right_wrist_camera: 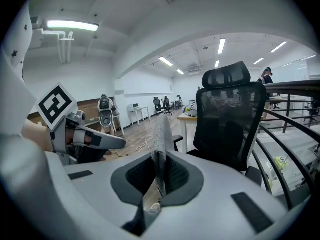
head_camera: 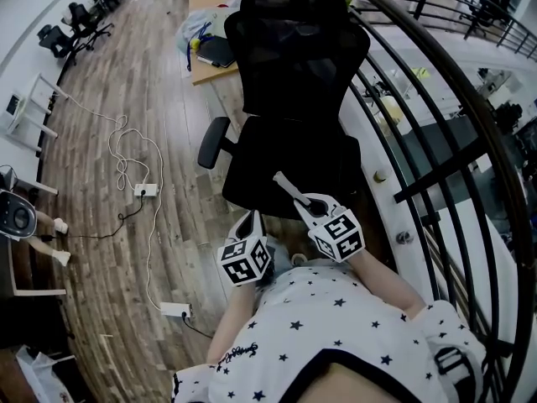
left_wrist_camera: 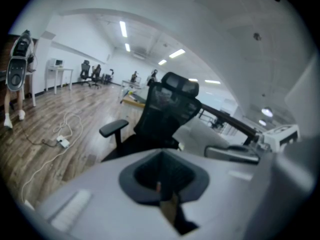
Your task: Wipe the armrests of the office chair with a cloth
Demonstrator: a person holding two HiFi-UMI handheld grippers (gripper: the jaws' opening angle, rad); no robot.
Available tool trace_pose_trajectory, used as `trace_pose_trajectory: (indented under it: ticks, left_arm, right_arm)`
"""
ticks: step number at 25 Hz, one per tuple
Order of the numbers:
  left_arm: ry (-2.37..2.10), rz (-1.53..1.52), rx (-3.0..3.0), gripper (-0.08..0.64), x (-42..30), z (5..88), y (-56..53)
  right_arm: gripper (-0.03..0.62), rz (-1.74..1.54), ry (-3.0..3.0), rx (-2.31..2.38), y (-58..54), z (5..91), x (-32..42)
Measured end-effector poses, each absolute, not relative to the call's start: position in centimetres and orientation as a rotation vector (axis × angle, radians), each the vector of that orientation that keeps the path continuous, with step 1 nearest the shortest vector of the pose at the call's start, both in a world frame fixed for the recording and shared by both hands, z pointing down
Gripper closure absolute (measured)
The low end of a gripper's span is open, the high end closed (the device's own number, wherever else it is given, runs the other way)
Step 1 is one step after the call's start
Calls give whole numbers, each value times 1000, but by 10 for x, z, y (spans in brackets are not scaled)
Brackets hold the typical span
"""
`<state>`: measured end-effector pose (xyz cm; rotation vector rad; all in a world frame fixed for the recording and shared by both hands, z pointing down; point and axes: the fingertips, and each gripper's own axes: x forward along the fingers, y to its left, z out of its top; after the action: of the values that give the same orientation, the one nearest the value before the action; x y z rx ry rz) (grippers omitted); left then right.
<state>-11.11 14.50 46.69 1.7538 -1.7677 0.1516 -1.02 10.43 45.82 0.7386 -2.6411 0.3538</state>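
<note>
A black mesh office chair (head_camera: pixel 294 99) stands just ahead of me. Its left armrest (head_camera: pixel 214 141) sticks out to the side, also seen as the armrest (left_wrist_camera: pixel 114 128) in the left gripper view. The right armrest (right_wrist_camera: pixel 252 174) shows only in the right gripper view. My right gripper (head_camera: pixel 295 196) is shut on a grey cloth (right_wrist_camera: pixel 161 134), which stands up between the jaws over the front of the seat. My left gripper (head_camera: pixel 249 218) hangs close to my body, short of the chair, with its jaws together and nothing in them.
A wooden desk (head_camera: pixel 210 65) with clutter stands behind the chair. A white cable and power strips (head_camera: pixel 147 190) lie on the wood floor at the left. A curved black railing (head_camera: pixel 436 124) runs close along the right. More chairs (head_camera: pixel 67 32) stand far left.
</note>
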Motion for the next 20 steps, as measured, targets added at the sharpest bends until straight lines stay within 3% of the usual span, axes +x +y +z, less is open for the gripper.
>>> trace_pose_trajectory:
  ticks: [20]
  left_arm:
    - [-1754,159,1737,552,-120,476,147]
  right_arm:
    - [568,368,-2673,730,106,460,-20]
